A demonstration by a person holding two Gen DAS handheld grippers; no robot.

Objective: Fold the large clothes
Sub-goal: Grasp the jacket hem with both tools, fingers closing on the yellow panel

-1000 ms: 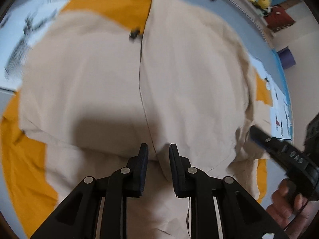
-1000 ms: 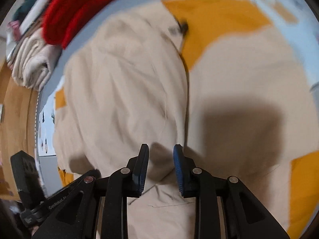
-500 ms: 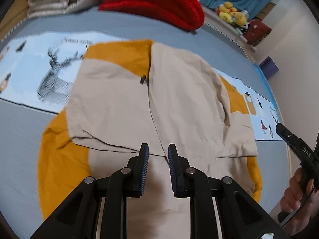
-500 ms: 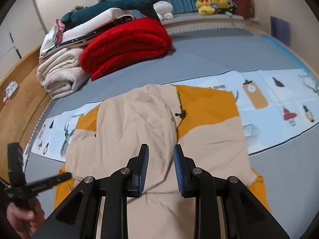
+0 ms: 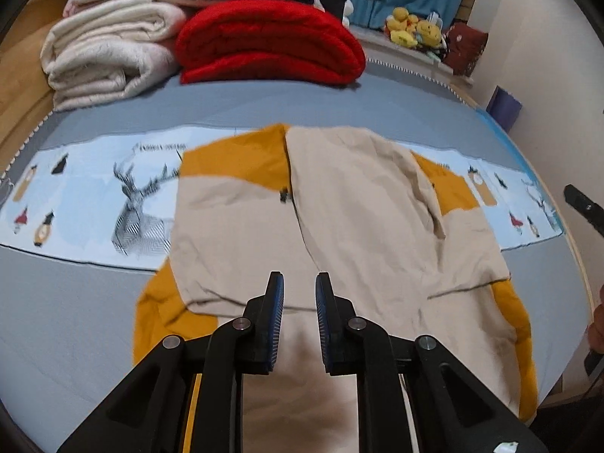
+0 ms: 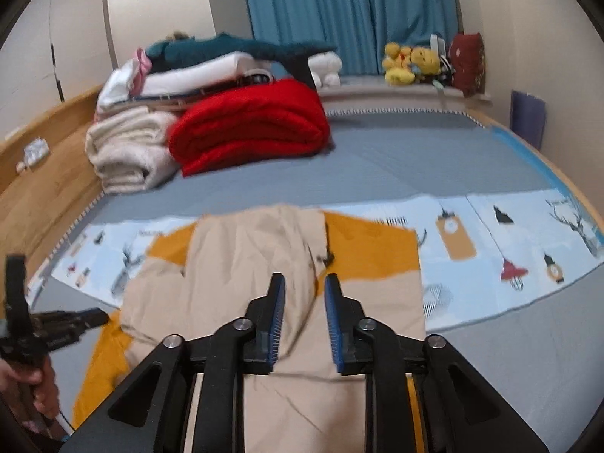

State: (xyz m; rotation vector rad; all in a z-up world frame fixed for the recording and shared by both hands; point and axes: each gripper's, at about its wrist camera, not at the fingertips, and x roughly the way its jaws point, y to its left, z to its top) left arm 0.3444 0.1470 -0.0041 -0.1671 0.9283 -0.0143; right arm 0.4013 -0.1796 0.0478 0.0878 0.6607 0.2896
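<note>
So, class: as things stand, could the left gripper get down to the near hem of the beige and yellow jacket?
Probably yes: the left gripper hangs over the jacket, jaws slightly apart with nothing between them and nothing in between.

Jacket (image 5: 351, 226): lies spread on the bed (image 5: 75, 321), centre of the left wrist frame, across the printed strip (image 5: 94, 196).
Printed strip: runs left to right over the bed, under the jacket's upper part.
Left tool (image 5: 299, 302): lower centre of its own frame, above the jacket's near part; also at lower left of the right wrist frame, in a hand (image 6: 37, 389).
Right tool (image 6: 304, 302): lower centre of its frame, above the jacket.
Rolled blanket (image 5: 268, 41): behind the jacket, upper centre.
Stack of bedding (image 5: 109, 49): left of the rolled blanket, touching it.
Plush toys (image 6: 409, 62): on the ledge behind the bed, upper right.
Curtain (image 6: 347, 11): behind the ledge, top centre.
</note>
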